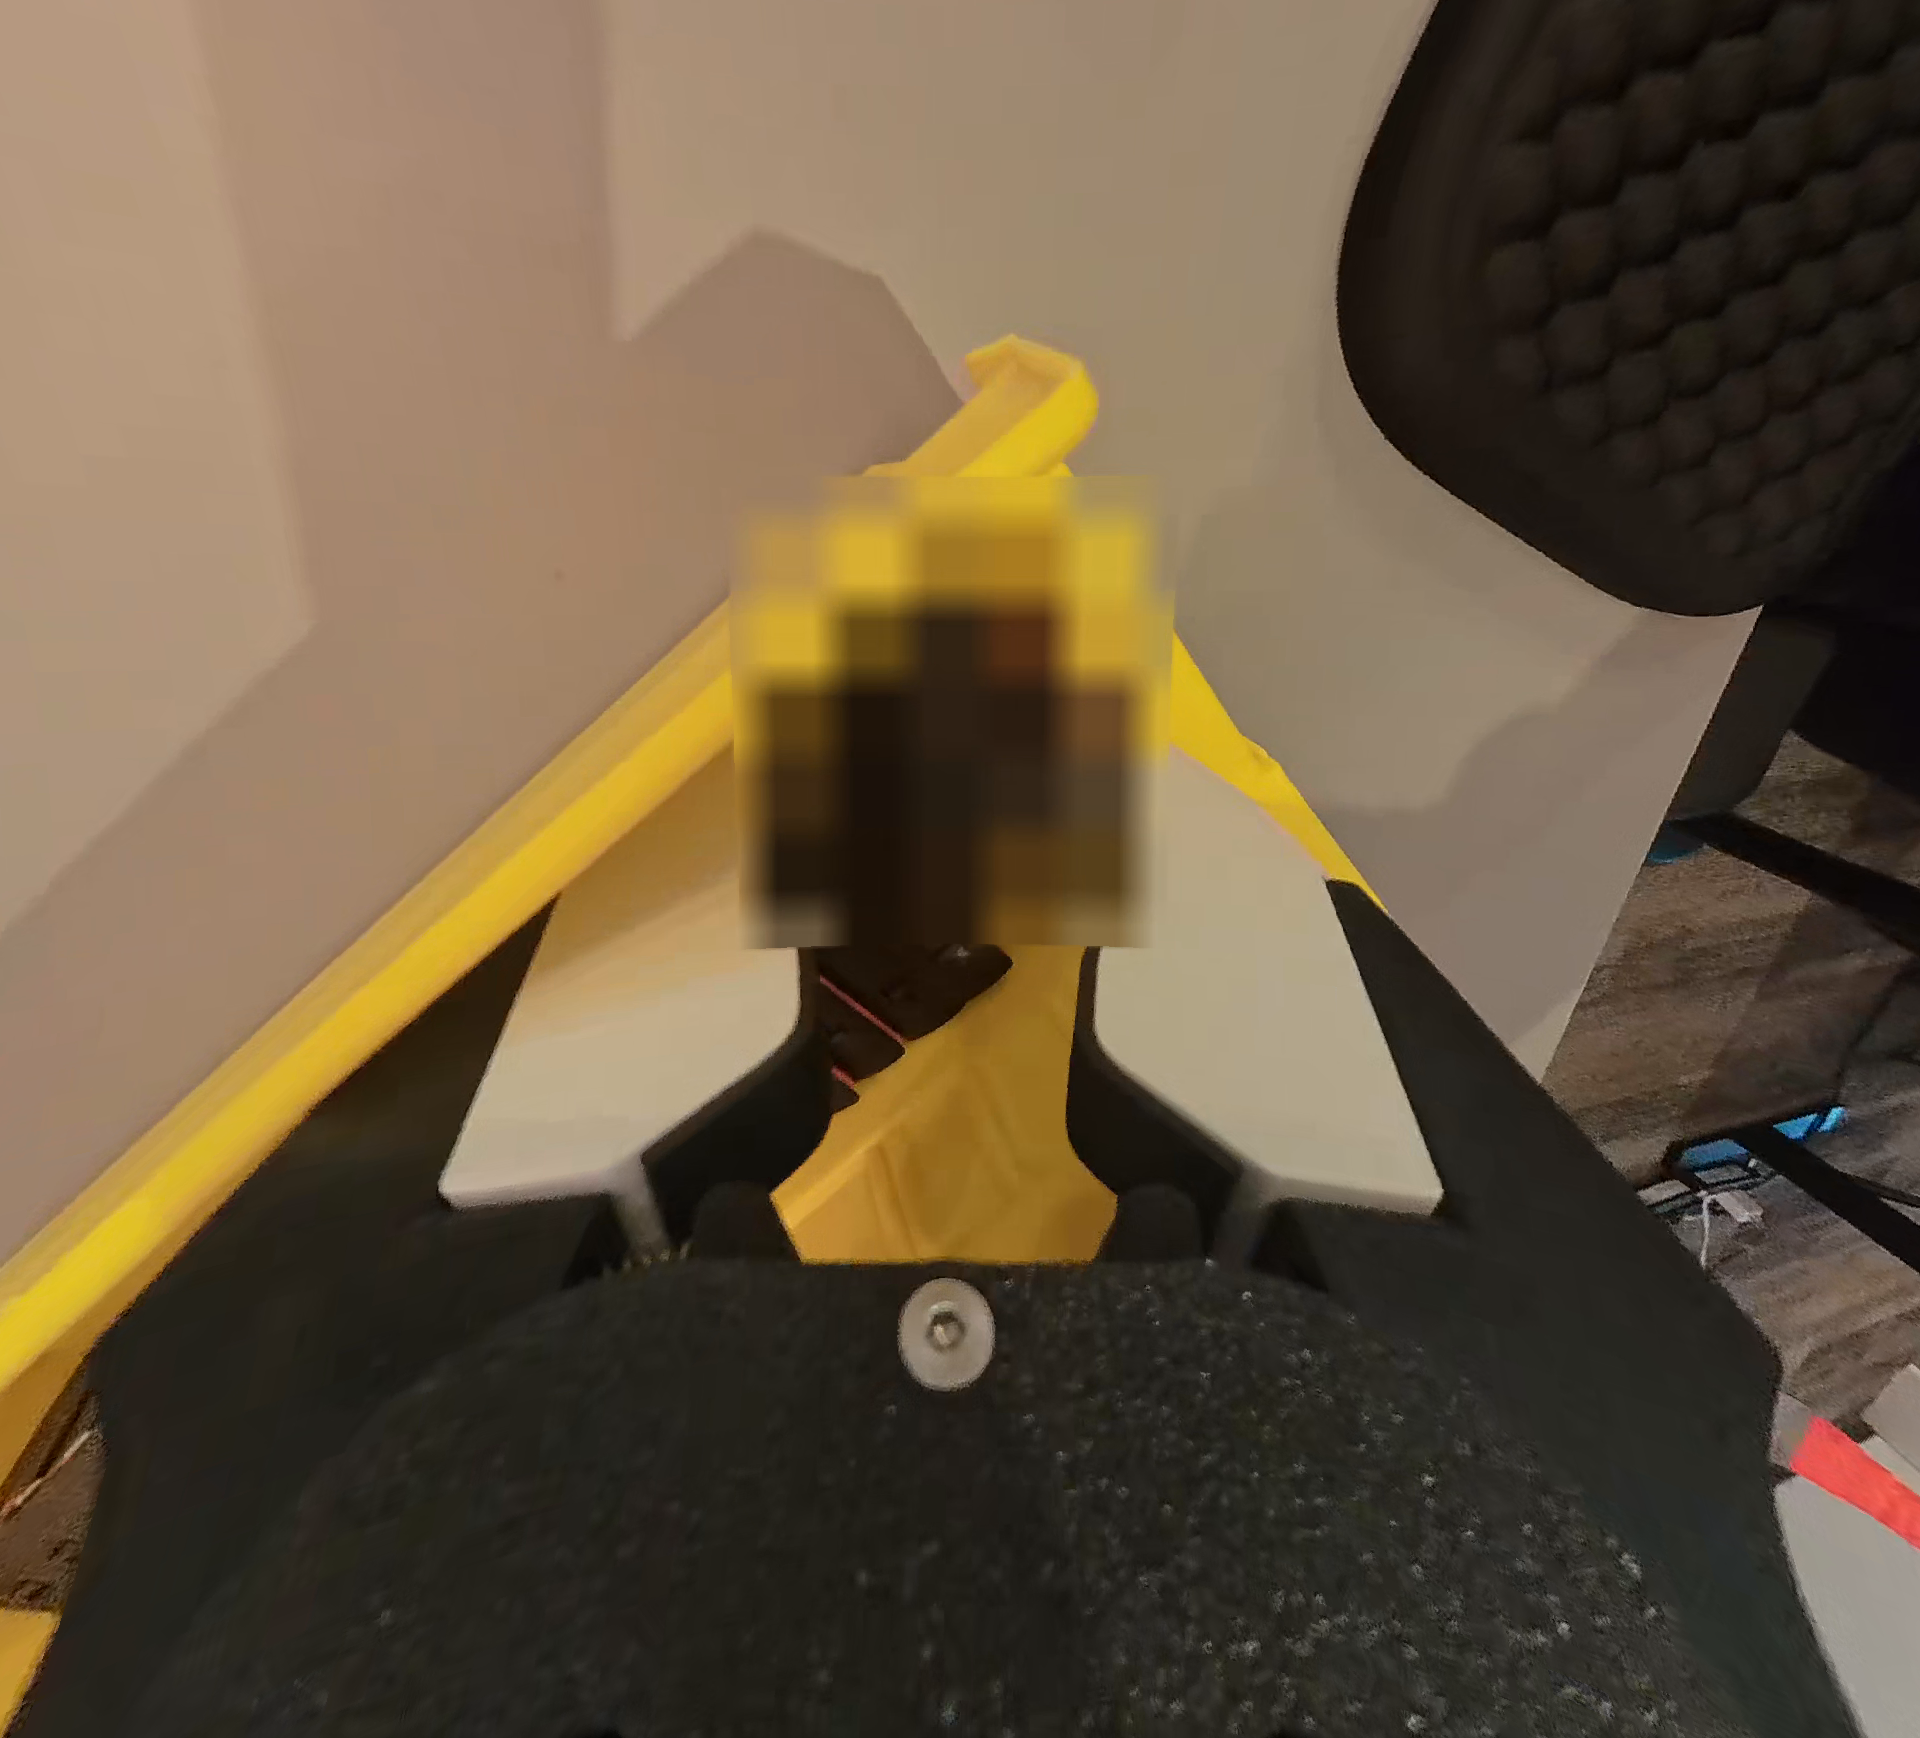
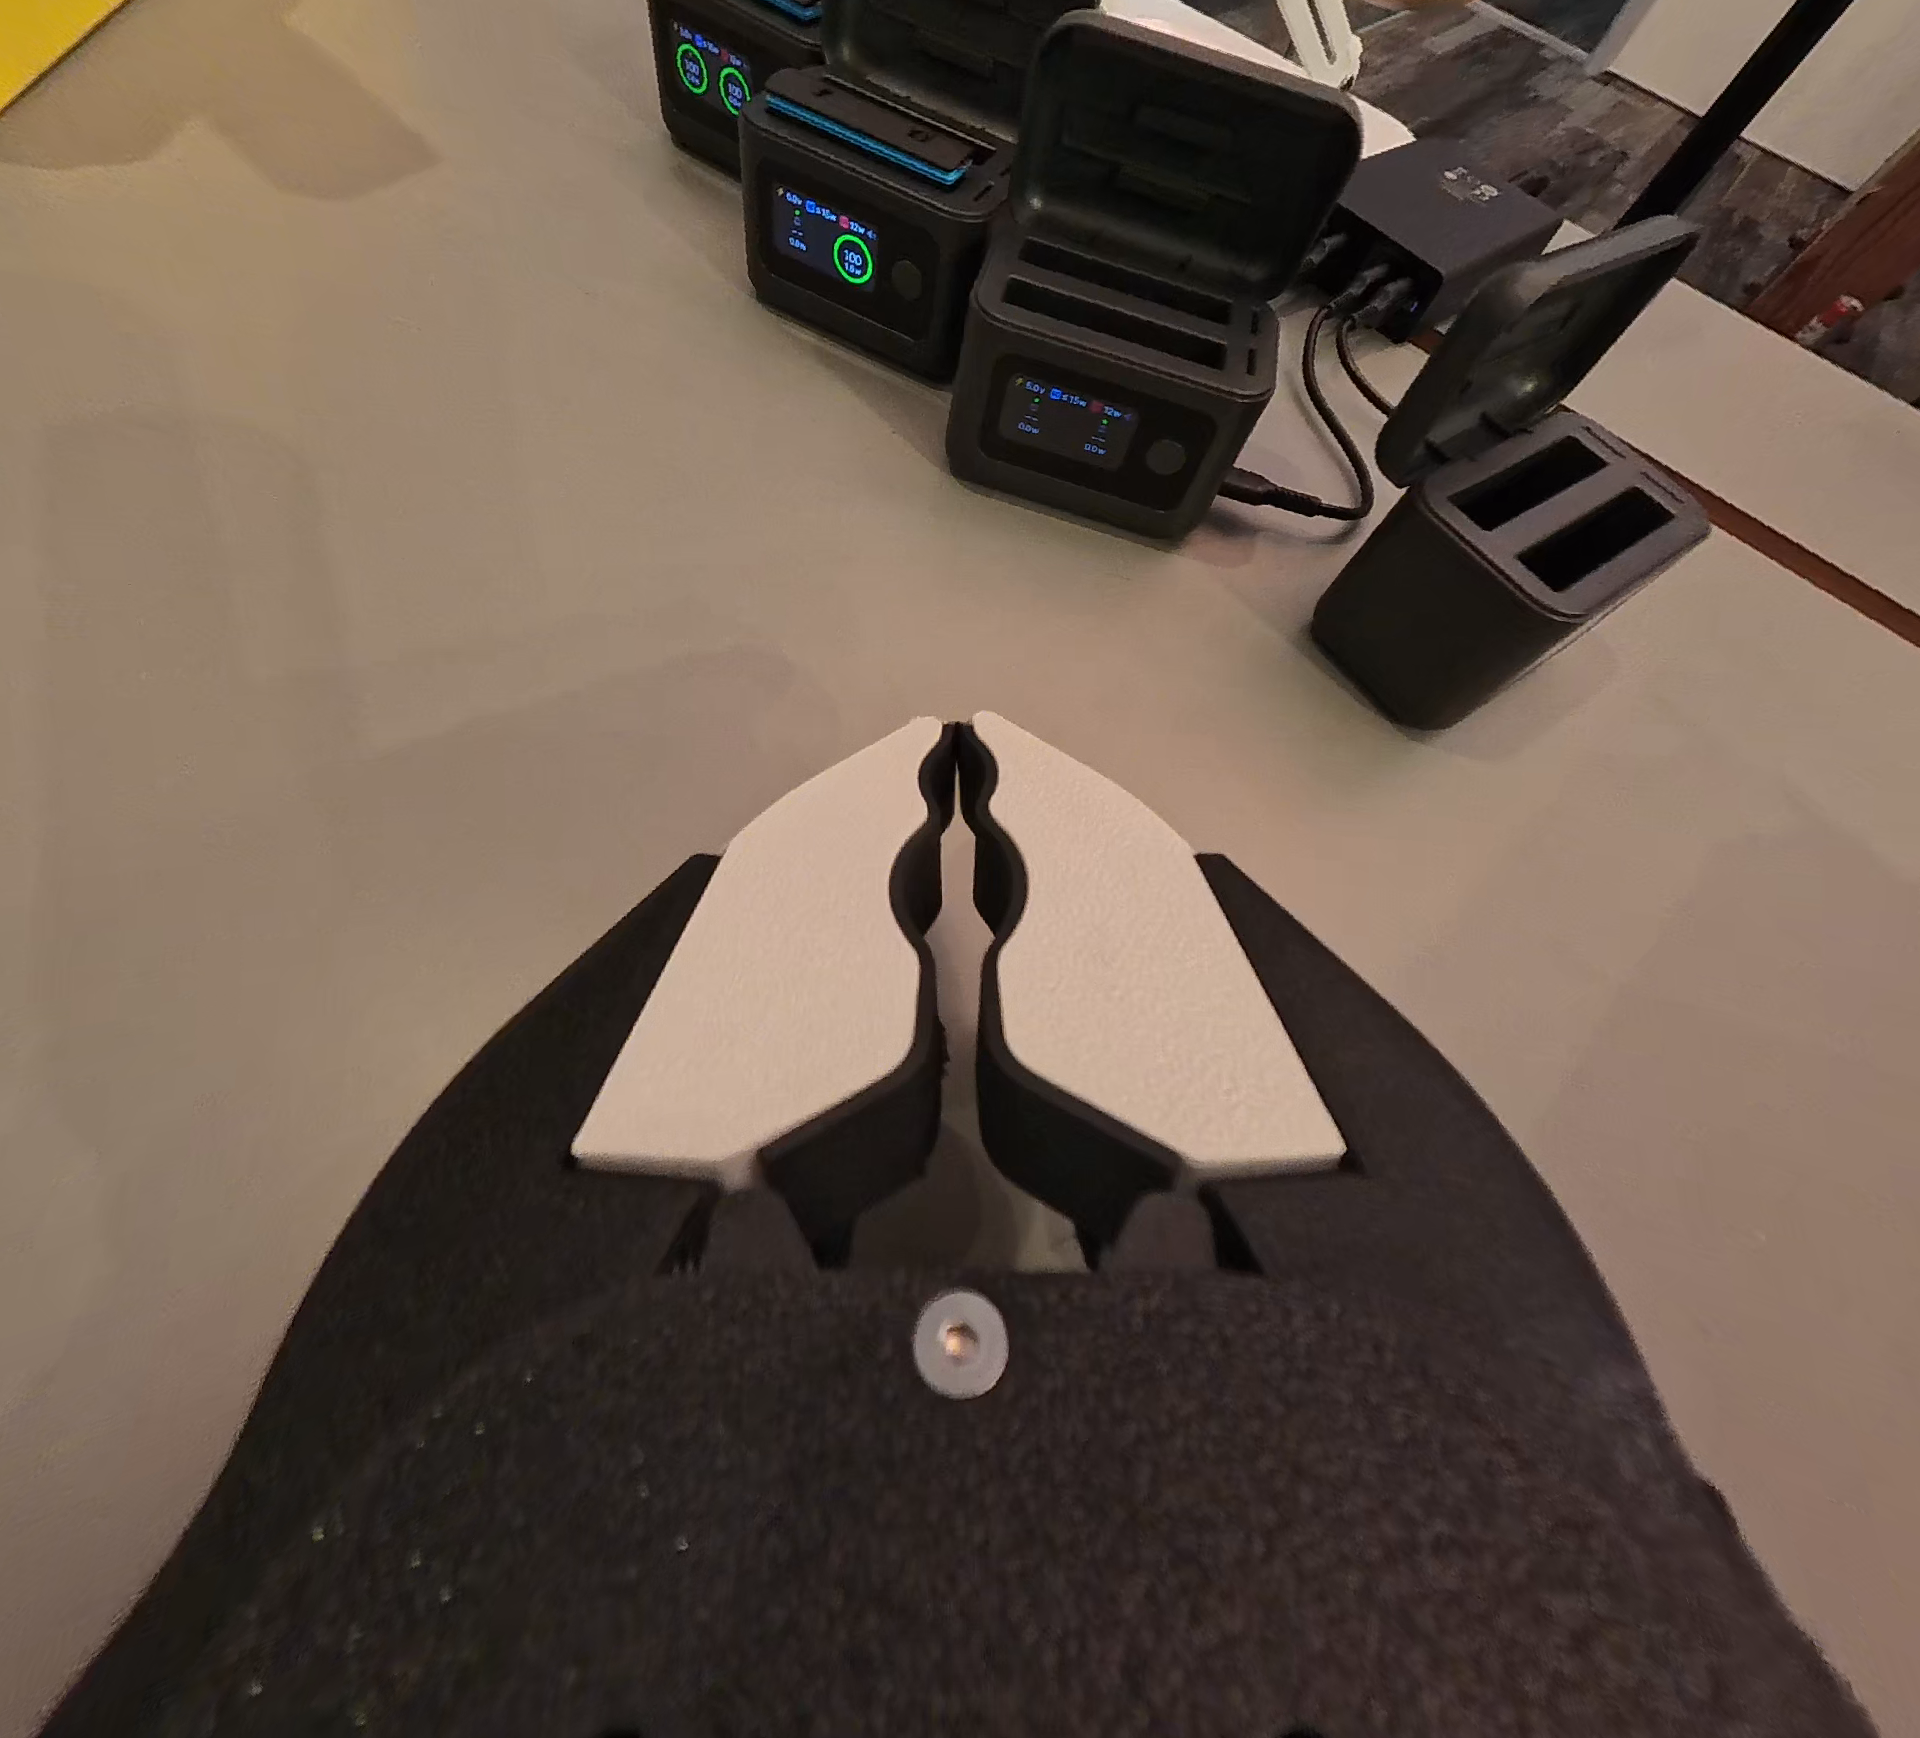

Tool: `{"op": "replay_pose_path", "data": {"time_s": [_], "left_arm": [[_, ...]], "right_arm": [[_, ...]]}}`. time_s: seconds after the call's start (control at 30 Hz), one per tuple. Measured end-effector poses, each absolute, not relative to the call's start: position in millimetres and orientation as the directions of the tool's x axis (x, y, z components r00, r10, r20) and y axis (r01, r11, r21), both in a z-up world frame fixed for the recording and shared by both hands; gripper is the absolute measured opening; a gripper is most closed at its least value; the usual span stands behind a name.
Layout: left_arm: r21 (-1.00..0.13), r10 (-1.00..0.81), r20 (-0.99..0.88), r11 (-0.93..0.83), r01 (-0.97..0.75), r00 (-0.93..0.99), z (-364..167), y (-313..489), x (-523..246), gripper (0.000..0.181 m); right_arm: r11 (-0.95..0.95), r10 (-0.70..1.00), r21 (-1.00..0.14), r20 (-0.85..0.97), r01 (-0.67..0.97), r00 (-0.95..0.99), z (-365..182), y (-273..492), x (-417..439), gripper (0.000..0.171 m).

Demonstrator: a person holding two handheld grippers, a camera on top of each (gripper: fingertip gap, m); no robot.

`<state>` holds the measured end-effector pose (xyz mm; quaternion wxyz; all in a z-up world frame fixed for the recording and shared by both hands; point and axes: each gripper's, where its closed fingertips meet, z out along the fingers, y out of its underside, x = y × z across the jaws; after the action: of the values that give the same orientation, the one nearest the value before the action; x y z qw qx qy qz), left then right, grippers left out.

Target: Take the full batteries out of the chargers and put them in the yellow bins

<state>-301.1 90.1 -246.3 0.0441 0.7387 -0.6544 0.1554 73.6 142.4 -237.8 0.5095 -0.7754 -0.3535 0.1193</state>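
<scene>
Left gripper [image 1: 940, 1013] spread above yellow bin [image 1: 436, 940] | right gripper [image 2: 958, 738] clenched, empty, above table [image 2: 416, 649] | four chargers [image 2: 1107, 400], lids up

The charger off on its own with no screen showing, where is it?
In the right wrist view, that charger stands far right on the table, lid open, slots empty, right of the three lit chargers.

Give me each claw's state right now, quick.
Left claw: open, over the yellow bin; a mosaic patch hides its tips, so holding anything cannot be told.
Right claw: closed, empty, above the table.
</scene>
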Motion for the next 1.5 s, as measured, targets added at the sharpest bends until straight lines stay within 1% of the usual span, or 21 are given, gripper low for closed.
{"op": "replay_pose_path", "data": {"time_s": [0.03,0.1,0.27,0.47,0.77,1.03,1.23,1.3,1.4,1.5], "left_arm": [[-0.139,-0.953,0.290,-0.135,-0.981,0.090,-246,90,-301,0.052],[-0.146,-0.953,0.294,-0.120,-0.982,0.073,-246,90,-301,0.045],[-0.212,-0.978,0.206,-0.076,-0.974,0.031,-240,99,-300,0.028],[-0.220,-0.986,0.164,-0.076,-0.973,0.040,-229,94,-299,0.019],[-0.239,-0.993,0.099,-0.084,-0.967,0.062,-219,89,-300,0.017],[-0.258,-0.992,0.087,-0.112,-0.960,0.093,-211,84,-303,0.015],[-0.213,-0.993,0.087,-0.101,-0.972,0.084,-207,75,-314,0.018],[-0.193,-0.994,0.083,-0.090,-0.977,0.075,-205,73,-317,0.016],[-0.122,-0.996,0.088,-0.034,-0.992,0.023,-203,65,-325,0.006],[-0.055,-0.997,0.074,0.003,-0.998,-0.007,-201,62,-326,0.013]], "right_arm": [[-0.229,0.671,-0.873,0.179,0.431,0.720,-238,142,73,0.000],[-0.227,0.672,-0.871,0.184,0.436,0.717,-239,142,73,0.000],[-0.229,0.670,-0.876,0.175,0.424,0.722,-237,142,74,0.000],[-0.223,0.674,-0.870,0.188,0.439,0.714,-239,141,72,0.000],[-0.215,0.680,-0.873,0.188,0.438,0.709,-238,140,70,0.000],[-0.213,0.684,-0.872,0.189,0.440,0.705,-238,140,69,0.000],[-0.211,0.688,-0.872,0.189,0.441,0.701,-238,139,68,0.000],[-0.209,0.690,-0.872,0.190,0.444,0.699,-238,139,68,0.000],[-0.207,0.692,-0.871,0.192,0.446,0.696,-238,139,67,0.000],[-0.206,0.694,-0.870,0.194,0.449,0.693,-238,138,66,0.000]]}}
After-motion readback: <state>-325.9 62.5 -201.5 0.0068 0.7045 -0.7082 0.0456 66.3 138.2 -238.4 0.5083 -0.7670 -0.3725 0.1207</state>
